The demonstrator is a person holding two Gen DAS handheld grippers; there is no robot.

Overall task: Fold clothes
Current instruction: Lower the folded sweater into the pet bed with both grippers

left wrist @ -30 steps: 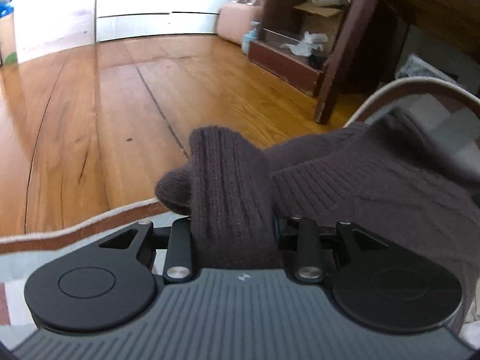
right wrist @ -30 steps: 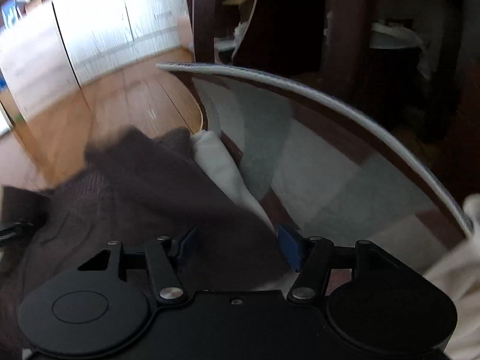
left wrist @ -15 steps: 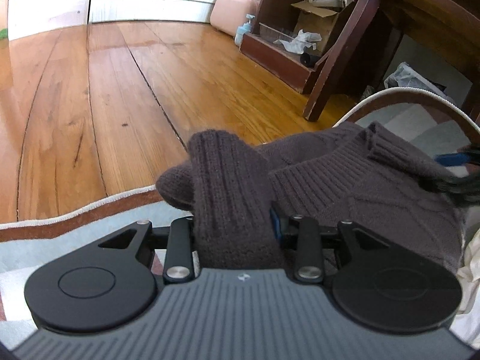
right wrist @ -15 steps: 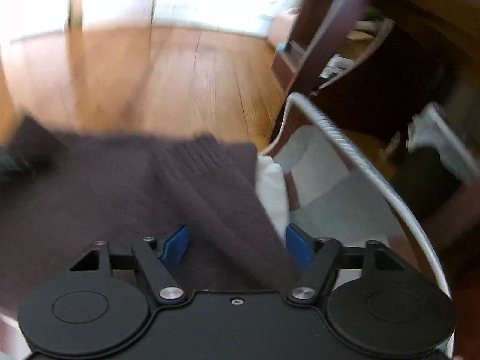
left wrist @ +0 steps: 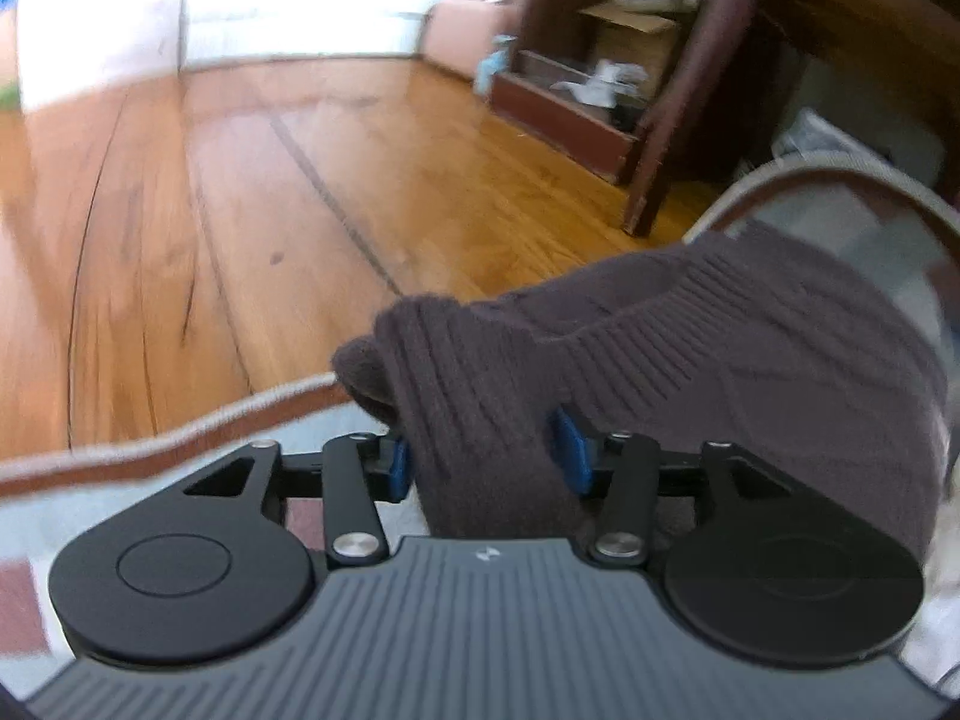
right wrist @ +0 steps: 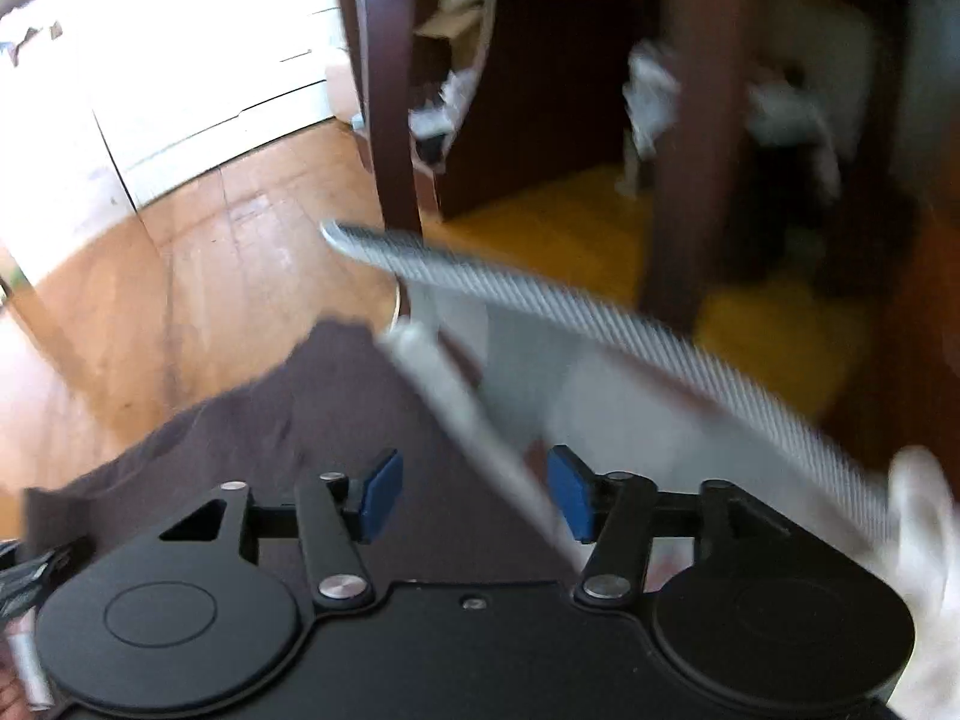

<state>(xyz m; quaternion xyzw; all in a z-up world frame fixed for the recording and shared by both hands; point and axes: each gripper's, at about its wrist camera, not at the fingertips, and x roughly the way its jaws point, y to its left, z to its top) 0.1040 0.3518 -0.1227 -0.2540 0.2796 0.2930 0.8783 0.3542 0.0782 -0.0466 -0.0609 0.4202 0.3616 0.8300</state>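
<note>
A dark brown knit sweater lies on a rug, with its ribbed edge bunched between the blue pads of my left gripper, which is shut on it. In the right wrist view the same sweater spreads flat and blurred under my right gripper. That gripper's jaws stand apart, their blue pad faces bare and nothing pinched between them. A strip of white cloth runs along the sweater's right side and passes under the right pad.
The grey rug with a pale braided border ends at a wooden floor. Dark wooden furniture legs stand just past the rug's corner. Another white garment lies at the right. A low wooden crate sits against the wall.
My right gripper has swung from the left back to the right, and the ribbed fold no longer rises between its pads. The left gripper keeps its hold and has barely shifted.
</note>
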